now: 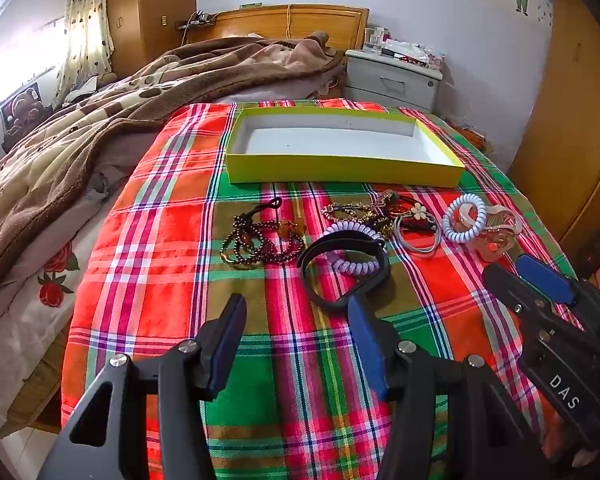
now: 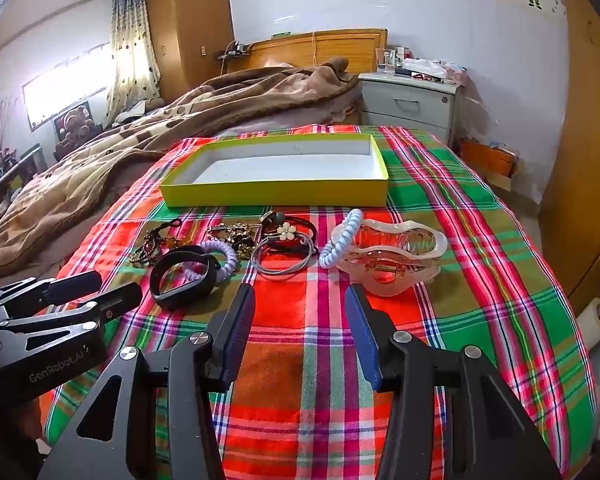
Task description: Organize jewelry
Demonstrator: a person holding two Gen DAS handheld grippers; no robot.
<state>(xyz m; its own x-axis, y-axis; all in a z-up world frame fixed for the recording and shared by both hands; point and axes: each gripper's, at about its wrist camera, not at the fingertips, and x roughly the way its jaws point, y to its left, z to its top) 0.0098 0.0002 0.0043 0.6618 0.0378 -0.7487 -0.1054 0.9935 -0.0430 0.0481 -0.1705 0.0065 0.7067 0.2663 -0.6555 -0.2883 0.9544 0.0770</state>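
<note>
Both claws hover low over the plaid cloth (image 2: 300,360) on the bed, and neither holds a thing. The left claw (image 1: 296,320) has its jaws spread wide with only cloth between them. The right claw (image 2: 300,308) is just as wide apart and just as empty.

Just ahead of the left claw, touching distance off its right fingertip, lies the black band (image 1: 342,268), with a lilac coil tie (image 1: 354,266) resting inside its loop. Ahead and to the left of that claw sits the dark bead string (image 1: 260,240).

Over to the right claw: straight ahead and a touch right sits the clear pink hair clip (image 2: 392,258), with a pale blue coil tie (image 2: 340,238) leaning against its left side. Ahead and left of it, grey hoops carrying a white flower (image 2: 286,232) overlap a tangle of gold-toned pieces I can't separate.

Beyond all of it, past both claws, the yellow box (image 2: 276,194) lies open, white inside, nothing in it.

So this reads as the opening reach: 0 items boxed, everything waiting on the cloth. The next move likely calls for a claw to drop onto its nearest piece. The band for the left means pinching across a thin rim, and that lilac coil could ride along. The clip for the right is bulky and glossy, so a centred squeeze looks wise.
</note>
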